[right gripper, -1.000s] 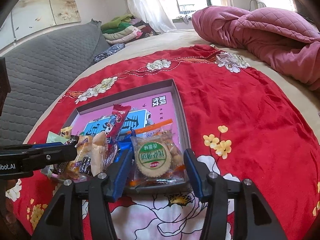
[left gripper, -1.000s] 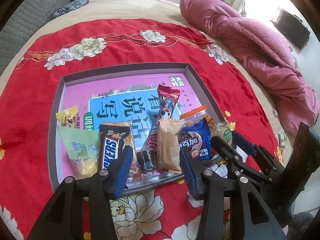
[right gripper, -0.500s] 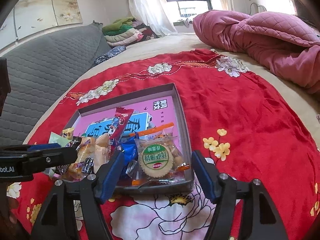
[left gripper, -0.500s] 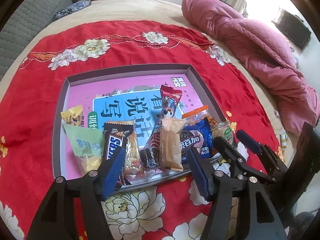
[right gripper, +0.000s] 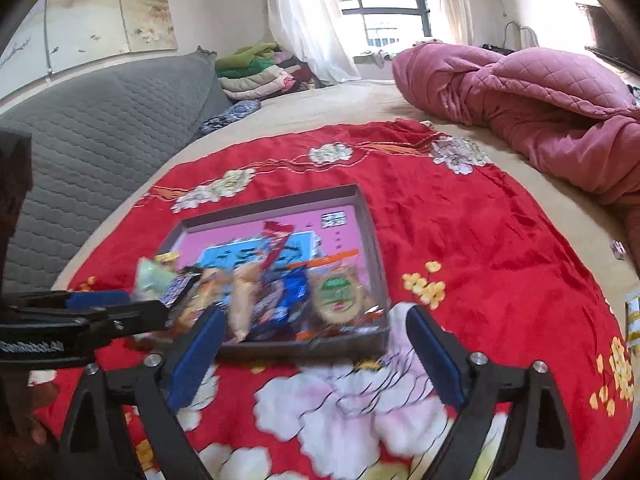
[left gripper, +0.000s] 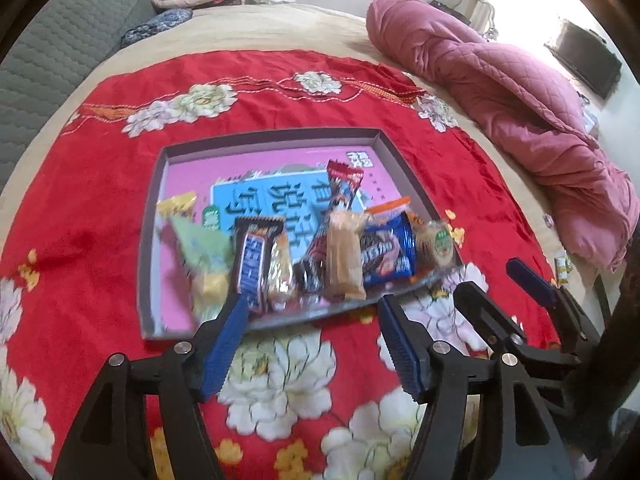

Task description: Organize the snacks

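A shallow grey box (left gripper: 276, 136) with a pink and blue printed bottom lies on a red flowered cloth (left gripper: 100, 184). Several snack packets stand in a row along its near side: a Snickers bar (left gripper: 252, 256), a tan wafer pack (left gripper: 344, 256), a blue cookie pack (left gripper: 386, 252), a round green-label biscuit pack (right gripper: 340, 296). My left gripper (left gripper: 312, 332) is open and empty, just short of the box's near rim. My right gripper (right gripper: 316, 340) is open and empty in front of the same rim (right gripper: 304, 346).
A pink quilt (left gripper: 520, 92) is heaped on the bed at the right. A grey padded headboard (right gripper: 92, 136) and folded clothes (right gripper: 260, 68) are at the back left. A small packet (right gripper: 632, 320) lies at the cloth's right edge.
Both grippers have drawn back from the box toward me, and their open jaws no longer reach over the snack row. The snacks stay in place.
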A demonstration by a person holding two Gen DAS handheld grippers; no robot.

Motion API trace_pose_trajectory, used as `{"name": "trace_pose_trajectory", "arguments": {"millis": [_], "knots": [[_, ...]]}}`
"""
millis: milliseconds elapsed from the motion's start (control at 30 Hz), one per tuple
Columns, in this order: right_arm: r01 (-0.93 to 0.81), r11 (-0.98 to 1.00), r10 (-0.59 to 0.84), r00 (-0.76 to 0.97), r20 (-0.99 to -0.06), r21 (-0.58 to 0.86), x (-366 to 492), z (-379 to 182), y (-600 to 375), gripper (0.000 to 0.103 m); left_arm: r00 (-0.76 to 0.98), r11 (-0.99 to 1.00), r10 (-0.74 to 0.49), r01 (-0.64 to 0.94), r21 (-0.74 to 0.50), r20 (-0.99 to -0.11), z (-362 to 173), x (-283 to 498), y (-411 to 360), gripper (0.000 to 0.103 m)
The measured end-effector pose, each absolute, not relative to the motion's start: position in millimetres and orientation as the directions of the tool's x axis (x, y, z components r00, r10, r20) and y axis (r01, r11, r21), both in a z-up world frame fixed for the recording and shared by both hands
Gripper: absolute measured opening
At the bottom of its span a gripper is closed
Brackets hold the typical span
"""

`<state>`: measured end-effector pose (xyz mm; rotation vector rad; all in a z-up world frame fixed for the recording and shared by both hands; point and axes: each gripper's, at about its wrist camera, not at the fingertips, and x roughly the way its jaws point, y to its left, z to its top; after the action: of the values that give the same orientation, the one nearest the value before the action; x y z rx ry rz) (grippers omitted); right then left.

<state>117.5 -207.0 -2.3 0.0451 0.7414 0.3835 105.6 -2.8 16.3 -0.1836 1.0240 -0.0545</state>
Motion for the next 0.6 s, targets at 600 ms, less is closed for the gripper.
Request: {"name": "trace_pose_trajectory", "arguments": {"millis": [600], "knots": [[-0.31, 0.948, 0.265, 0.654, -0.708, 0.068, 50.8, 15.4, -199.5, 0.096, 0.484, 0.983, -0.055, -0.125, -0.131, -0.874, 14.5, 37.6, 7.2, 0.072]]}}
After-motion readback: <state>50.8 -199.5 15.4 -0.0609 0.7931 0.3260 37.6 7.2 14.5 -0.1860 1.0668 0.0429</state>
